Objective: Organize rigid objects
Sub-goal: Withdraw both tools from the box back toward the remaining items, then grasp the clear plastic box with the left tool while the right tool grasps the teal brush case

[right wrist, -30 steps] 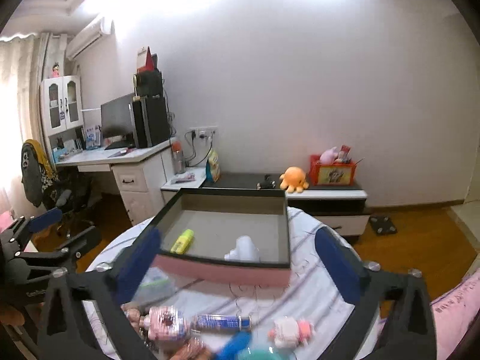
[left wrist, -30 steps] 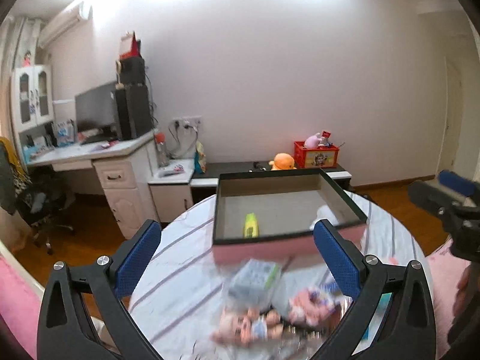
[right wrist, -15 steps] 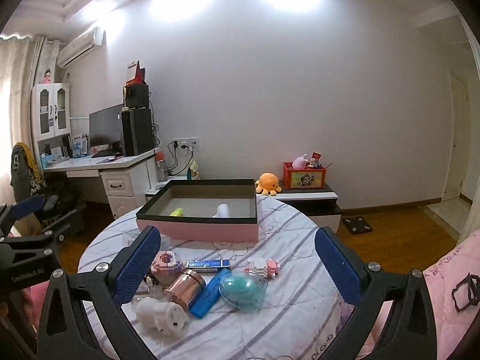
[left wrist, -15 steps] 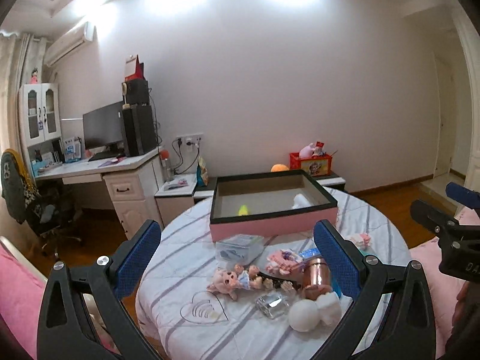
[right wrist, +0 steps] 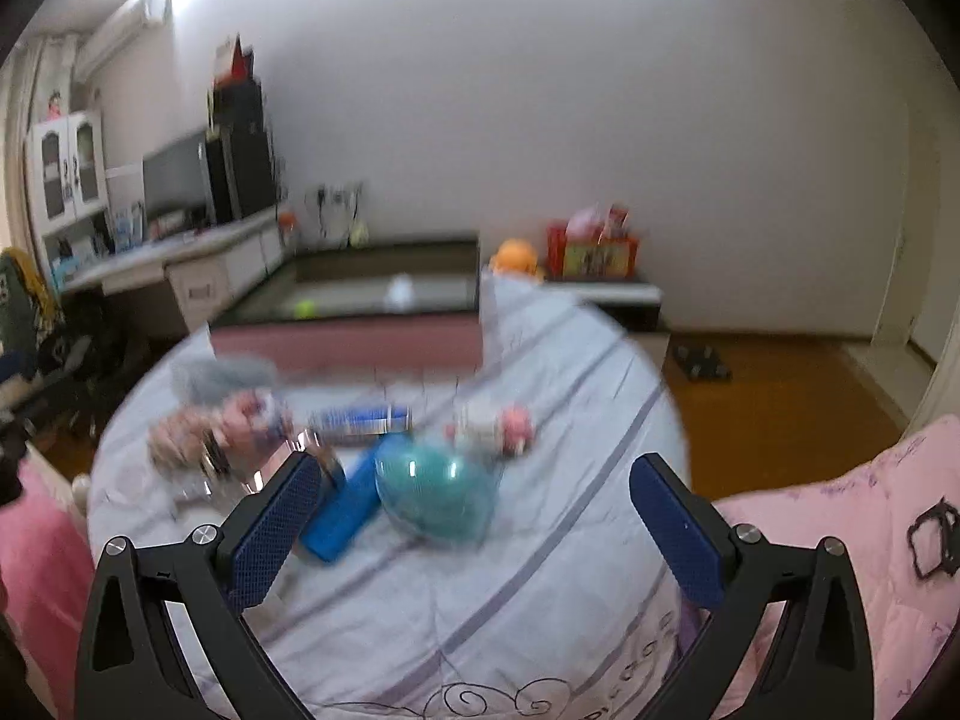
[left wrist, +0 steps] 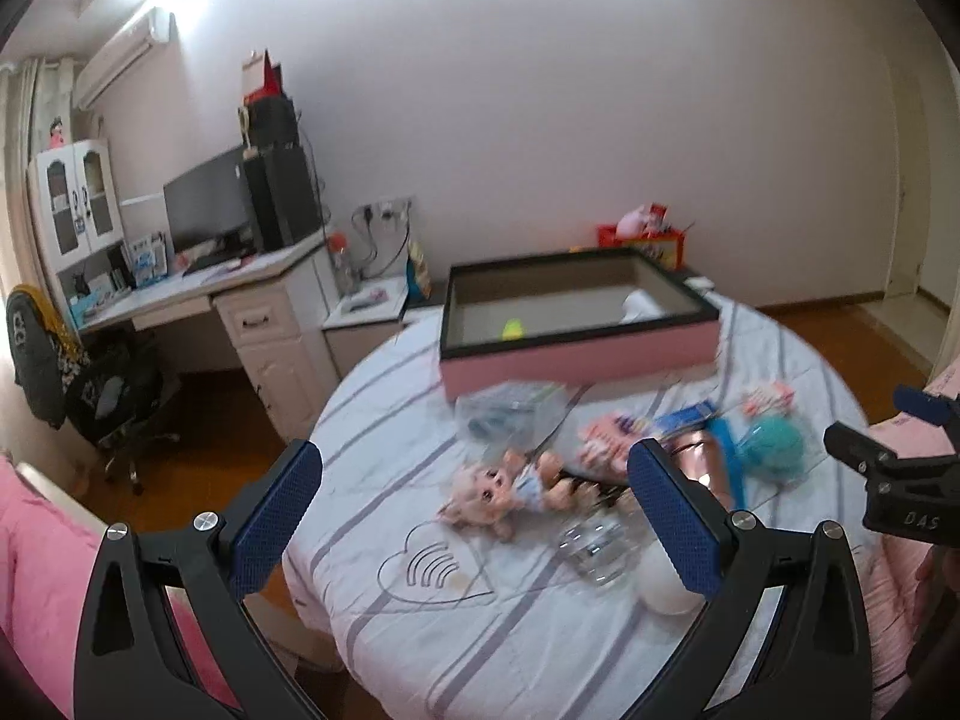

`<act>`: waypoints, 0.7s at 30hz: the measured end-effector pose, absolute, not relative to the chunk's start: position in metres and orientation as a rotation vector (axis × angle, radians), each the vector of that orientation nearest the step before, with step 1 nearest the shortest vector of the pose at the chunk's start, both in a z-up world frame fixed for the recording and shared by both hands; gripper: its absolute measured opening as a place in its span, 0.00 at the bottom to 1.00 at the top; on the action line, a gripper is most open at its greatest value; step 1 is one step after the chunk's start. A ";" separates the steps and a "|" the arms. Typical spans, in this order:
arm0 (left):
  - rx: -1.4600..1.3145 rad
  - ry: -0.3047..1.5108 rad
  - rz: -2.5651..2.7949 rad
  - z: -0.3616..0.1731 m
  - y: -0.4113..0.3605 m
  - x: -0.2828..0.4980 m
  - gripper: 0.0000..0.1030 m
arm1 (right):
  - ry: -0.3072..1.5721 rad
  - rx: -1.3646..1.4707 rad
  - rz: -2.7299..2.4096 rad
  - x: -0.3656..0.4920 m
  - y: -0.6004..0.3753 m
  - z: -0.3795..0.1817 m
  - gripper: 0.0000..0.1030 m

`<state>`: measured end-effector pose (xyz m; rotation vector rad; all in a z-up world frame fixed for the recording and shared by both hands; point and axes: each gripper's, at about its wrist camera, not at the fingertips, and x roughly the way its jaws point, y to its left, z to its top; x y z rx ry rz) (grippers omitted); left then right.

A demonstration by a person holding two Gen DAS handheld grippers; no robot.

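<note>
The left gripper (left wrist: 474,516) hangs over the round, striped-cloth table (left wrist: 384,396), its textured blue pads spread wide around nothing. Between them lies a soft-looking piglet doll (left wrist: 501,489) on its side; just right of it sits a clear glass jar (left wrist: 594,543). Behind stands the pink-walled, black-rimmed tray (left wrist: 576,354), holding a small yellow-green item. Further right, the right gripper (right wrist: 474,519) is likewise gaping and empty, above a glossy teal egg-shaped shell (right wrist: 435,495) that touches a flat blue rectangular case (right wrist: 345,513).
</note>
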<state>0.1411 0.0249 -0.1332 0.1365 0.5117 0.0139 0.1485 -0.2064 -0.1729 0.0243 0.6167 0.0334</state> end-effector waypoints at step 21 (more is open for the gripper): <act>0.069 0.702 -0.025 -0.180 0.042 0.238 1.00 | 0.745 0.134 0.175 0.200 -0.214 -0.218 0.70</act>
